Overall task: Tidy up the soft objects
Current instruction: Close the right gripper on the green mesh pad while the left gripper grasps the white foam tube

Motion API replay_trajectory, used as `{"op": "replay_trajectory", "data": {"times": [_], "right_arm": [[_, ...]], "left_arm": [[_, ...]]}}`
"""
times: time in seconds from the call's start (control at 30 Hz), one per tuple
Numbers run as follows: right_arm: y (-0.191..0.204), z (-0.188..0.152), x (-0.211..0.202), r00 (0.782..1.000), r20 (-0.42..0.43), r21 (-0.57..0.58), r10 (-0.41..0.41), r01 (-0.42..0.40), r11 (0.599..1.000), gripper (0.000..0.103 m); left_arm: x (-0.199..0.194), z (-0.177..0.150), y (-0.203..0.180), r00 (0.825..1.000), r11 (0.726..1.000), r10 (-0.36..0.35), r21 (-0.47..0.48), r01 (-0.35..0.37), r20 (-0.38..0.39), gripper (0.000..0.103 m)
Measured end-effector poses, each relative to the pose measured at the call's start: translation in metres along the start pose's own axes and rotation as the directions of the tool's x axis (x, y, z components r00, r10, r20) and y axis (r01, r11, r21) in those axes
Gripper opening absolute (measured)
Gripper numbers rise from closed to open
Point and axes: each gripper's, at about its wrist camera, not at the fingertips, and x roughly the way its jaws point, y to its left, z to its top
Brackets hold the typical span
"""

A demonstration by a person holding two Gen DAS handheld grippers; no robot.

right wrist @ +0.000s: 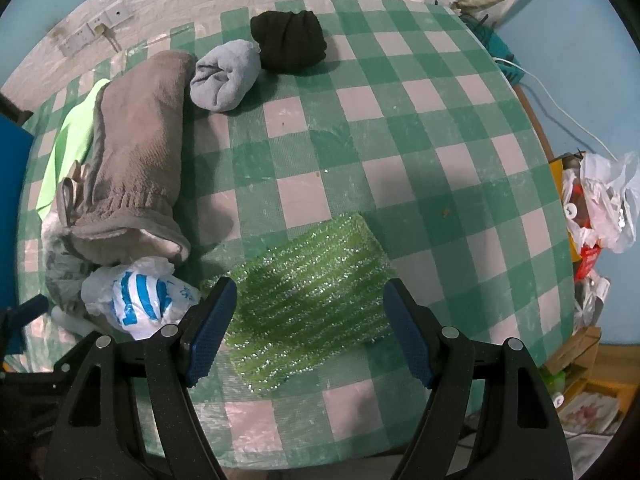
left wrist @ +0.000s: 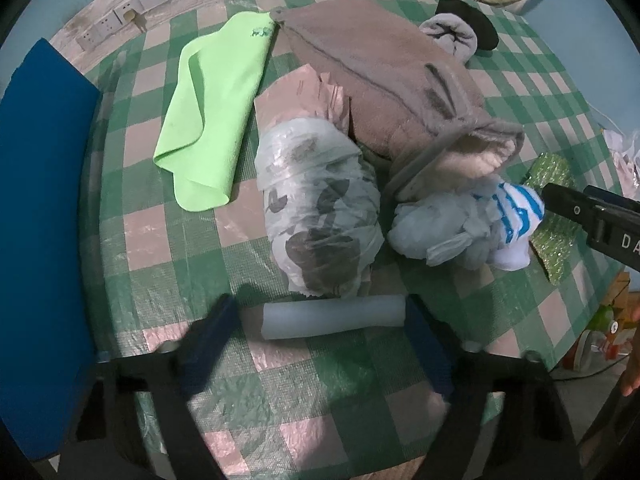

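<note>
My left gripper is open, its fingers on either side of a pale blue foam roll lying on the checked table. Beyond it lie a plastic-wrapped bundle, a crumpled blue-and-white bag, a brown fleece garment, a lime green cloth, a grey rolled sock and a black sock. My right gripper is open just above a glittery green scouring cloth. The bag, fleece, grey sock and black sock lie to its left and beyond.
A blue board stands along the table's left edge. Wall sockets sit behind the table. Plastic bags and boxes are piled off the right edge of the table. The right gripper's body shows in the left wrist view.
</note>
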Motion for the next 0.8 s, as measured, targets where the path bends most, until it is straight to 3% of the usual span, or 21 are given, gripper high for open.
{"op": "replay_trajectory", "data": {"times": [0.17,0.47,0.57,0.63,0.8], "right_arm": [[0.0,-0.001,0.006,1.0,-0.012,-0.009,0.002,-0.002,1.0,0.076],[0.008,-0.007,0.022,0.998,-0.046,-0.08,-0.041,0.038,0.996,0.078],[0.011,-0.008,0.022,0.998,-0.029,-0.099,-0.052,0.048,0.994,0.078],[0.012,-0.01,0.022,0.998,-0.027,-0.106,-0.049,0.046,0.993,0.078],[0.019,-0.015,0.018,0.999,-0.034,-0.122,0.0,-0.004,0.992,0.049]], "left_arm": [[-0.003,-0.006,0.004,0.999,1.0,-0.028,0.009,0.028,0.027,0.068],[-0.013,-0.016,0.018,0.996,0.997,-0.077,-0.008,0.077,0.05,0.06],[-0.019,-0.02,0.024,0.995,0.996,-0.084,-0.01,0.084,0.056,0.046],[-0.023,-0.025,0.026,0.995,0.997,-0.081,-0.009,0.082,0.058,0.031],[-0.027,-0.027,0.039,0.994,0.996,-0.091,-0.021,0.092,0.057,0.023]]}}
